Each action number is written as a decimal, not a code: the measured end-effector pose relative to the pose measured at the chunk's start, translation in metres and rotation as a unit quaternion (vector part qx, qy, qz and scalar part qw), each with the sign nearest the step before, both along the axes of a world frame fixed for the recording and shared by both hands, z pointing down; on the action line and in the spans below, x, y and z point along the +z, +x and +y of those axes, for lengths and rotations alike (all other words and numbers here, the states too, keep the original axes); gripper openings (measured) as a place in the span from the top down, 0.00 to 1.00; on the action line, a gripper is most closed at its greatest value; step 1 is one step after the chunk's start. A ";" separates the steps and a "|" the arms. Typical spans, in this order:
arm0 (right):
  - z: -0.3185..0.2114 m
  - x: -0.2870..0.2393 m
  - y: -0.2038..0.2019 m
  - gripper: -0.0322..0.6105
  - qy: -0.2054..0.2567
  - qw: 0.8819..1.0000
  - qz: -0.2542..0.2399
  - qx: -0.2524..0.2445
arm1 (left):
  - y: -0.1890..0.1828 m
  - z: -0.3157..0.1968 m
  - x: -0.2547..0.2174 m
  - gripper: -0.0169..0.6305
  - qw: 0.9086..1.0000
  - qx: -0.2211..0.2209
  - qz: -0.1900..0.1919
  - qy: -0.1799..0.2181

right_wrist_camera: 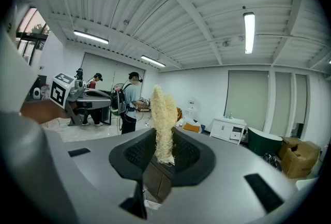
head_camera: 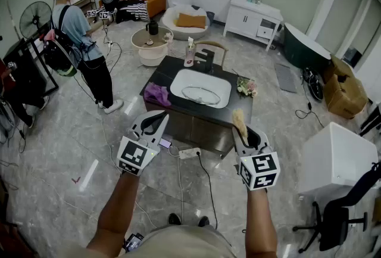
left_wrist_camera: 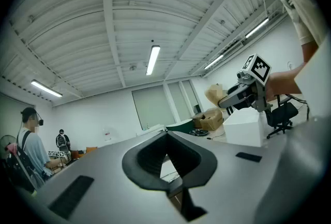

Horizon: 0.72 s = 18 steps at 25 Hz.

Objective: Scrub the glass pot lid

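A glass pot lid (head_camera: 200, 95) lies in the white basin (head_camera: 181, 81) of a dark sink counter (head_camera: 162, 70), well ahead of both grippers. My right gripper (head_camera: 243, 131) (right_wrist_camera: 164, 154) is held up in front of the counter, shut on a pale yellow fibrous scrubber (head_camera: 239, 121) (right_wrist_camera: 164, 117) that sticks up between its jaws. My left gripper (head_camera: 157, 122) (left_wrist_camera: 168, 158) is raised beside it, jaws drawn together with nothing in them. In the left gripper view, the right gripper (left_wrist_camera: 234, 96) with the scrubber (left_wrist_camera: 214, 94) shows at the right.
A purple cloth (head_camera: 156, 93) lies on the counter's left end, with flowers (head_camera: 246, 86) at its right end and a faucet (head_camera: 207, 59) and bottle (head_camera: 190, 53) behind the basin. A power strip (head_camera: 189, 153) and cables lie on the floor. A white cabinet (head_camera: 333, 158) and chair (head_camera: 330, 218) stand right. A person (head_camera: 80, 42) stands left.
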State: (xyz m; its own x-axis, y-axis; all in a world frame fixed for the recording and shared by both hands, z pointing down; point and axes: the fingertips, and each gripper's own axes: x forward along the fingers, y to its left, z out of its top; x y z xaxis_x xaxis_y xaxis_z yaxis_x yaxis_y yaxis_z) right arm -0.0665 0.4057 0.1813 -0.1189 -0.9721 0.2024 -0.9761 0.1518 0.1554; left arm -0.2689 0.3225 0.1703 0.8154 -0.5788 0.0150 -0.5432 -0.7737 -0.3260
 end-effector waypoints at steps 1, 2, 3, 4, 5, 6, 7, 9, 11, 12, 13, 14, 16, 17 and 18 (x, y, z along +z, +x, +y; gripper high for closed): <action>-0.001 0.000 -0.002 0.80 0.000 1.000 0.000 0.000 | -0.002 -0.001 0.000 0.95 1.000 0.000 0.000 0.000; -0.003 0.001 -0.004 0.80 0.000 1.000 0.001 0.000 | -0.003 -0.003 0.001 0.95 1.000 0.001 0.000 0.000; -0.004 0.001 -0.005 0.80 0.000 1.000 0.001 0.000 | -0.005 -0.004 0.001 0.95 1.000 0.001 0.000 0.000; -0.005 0.001 -0.007 0.80 -0.001 1.000 0.001 0.000 | -0.006 -0.005 0.002 0.95 1.000 0.001 0.001 0.000; -0.007 0.002 -0.008 0.80 -0.001 1.000 0.002 0.000 | -0.007 -0.007 0.002 0.95 1.000 0.001 0.001 -0.001; -0.009 0.002 -0.008 0.80 -0.002 1.000 0.002 0.000 | -0.008 -0.009 0.003 0.95 1.000 0.001 0.002 -0.001; -0.010 0.003 -0.008 0.80 -0.002 1.000 0.003 0.000 | -0.009 -0.010 0.005 0.95 1.000 0.001 0.002 -0.002; -0.013 0.006 -0.007 0.80 -0.003 1.000 0.003 -0.001 | -0.007 -0.013 0.009 0.95 1.000 0.000 0.001 -0.005; -0.017 0.009 -0.002 0.80 -0.006 1.000 0.000 -0.003 | -0.002 -0.017 0.011 0.95 1.000 0.001 -0.001 -0.007; -0.021 0.011 0.001 0.80 -0.008 1.000 -0.003 -0.005 | 0.001 -0.019 0.013 0.95 1.000 0.001 -0.002 -0.008; -0.025 0.013 0.003 0.80 -0.011 1.000 -0.008 -0.008 | 0.004 -0.021 0.015 0.95 1.000 0.000 -0.003 -0.009; -0.030 0.015 0.006 0.80 -0.012 1.000 -0.014 -0.011 | 0.008 -0.025 0.017 0.95 1.000 -0.001 -0.005 -0.012; -0.042 0.019 0.013 0.79 -0.009 0.999 -0.030 -0.016 | 0.014 -0.034 0.024 0.95 1.000 -0.006 -0.008 -0.018; -0.049 0.020 0.017 0.79 -0.007 0.999 -0.038 -0.017 | 0.018 -0.040 0.027 0.95 1.000 -0.010 -0.011 -0.021; -0.056 0.021 0.022 0.79 -0.005 0.999 -0.044 -0.019 | 0.022 -0.047 0.030 0.95 1.000 -0.014 -0.013 -0.023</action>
State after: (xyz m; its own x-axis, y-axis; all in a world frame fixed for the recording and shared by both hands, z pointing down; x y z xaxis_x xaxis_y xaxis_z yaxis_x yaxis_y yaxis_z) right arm -0.0441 0.3494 0.2024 -0.1733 -0.9645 0.1995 -0.9795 0.1898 0.0668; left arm -0.2471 0.2754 0.2003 0.7980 -0.5993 0.0630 -0.5567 -0.7732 -0.3038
